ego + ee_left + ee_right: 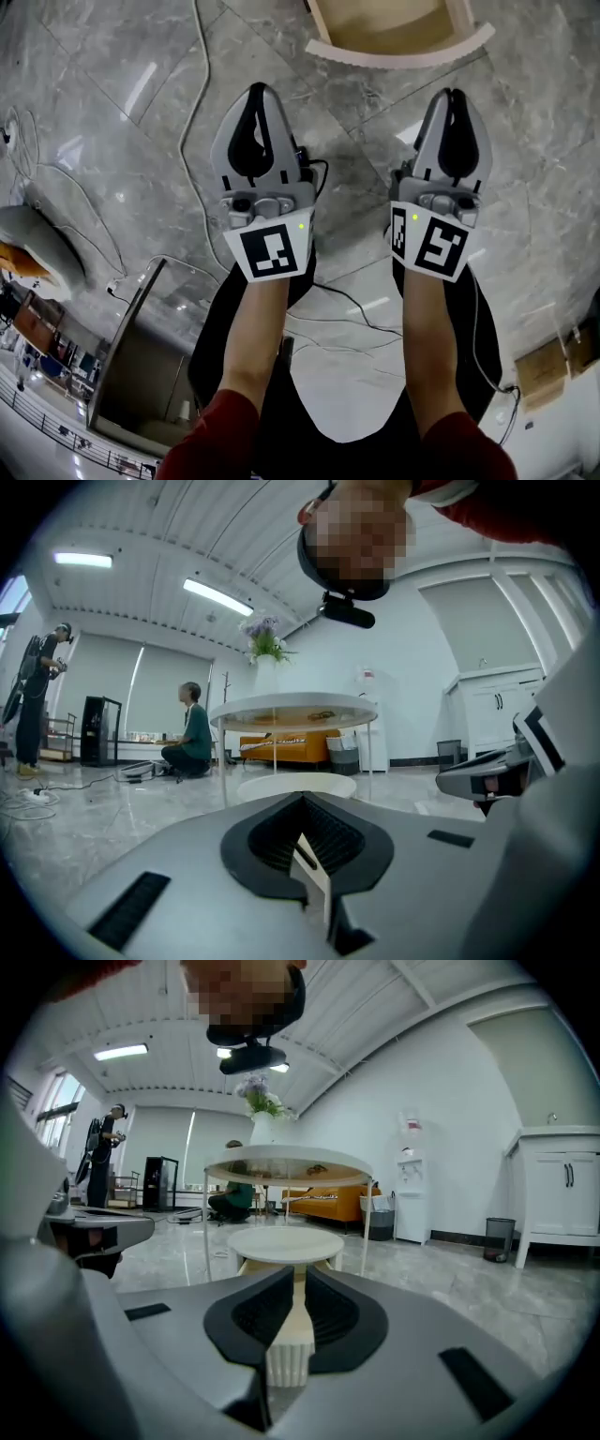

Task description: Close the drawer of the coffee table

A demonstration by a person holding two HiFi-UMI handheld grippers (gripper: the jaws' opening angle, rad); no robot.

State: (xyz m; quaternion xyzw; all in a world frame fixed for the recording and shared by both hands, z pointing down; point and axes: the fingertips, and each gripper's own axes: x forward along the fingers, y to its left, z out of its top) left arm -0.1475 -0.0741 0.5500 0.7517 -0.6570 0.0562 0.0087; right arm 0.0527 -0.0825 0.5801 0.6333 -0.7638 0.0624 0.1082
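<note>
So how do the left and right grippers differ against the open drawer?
Left gripper sits left of the drawer; right gripper lines up below its right half. Left's marker cube shows one marker face, right's two. Both are shut, empty and short of the drawer.

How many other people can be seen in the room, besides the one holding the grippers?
2. A standing person is at the far left of the left gripper view; a person in green sits low, further right. More may be hidden.

Grey marble floor [112, 112] carries loose cables [204, 47] and the coffee table [286, 1241].
</note>
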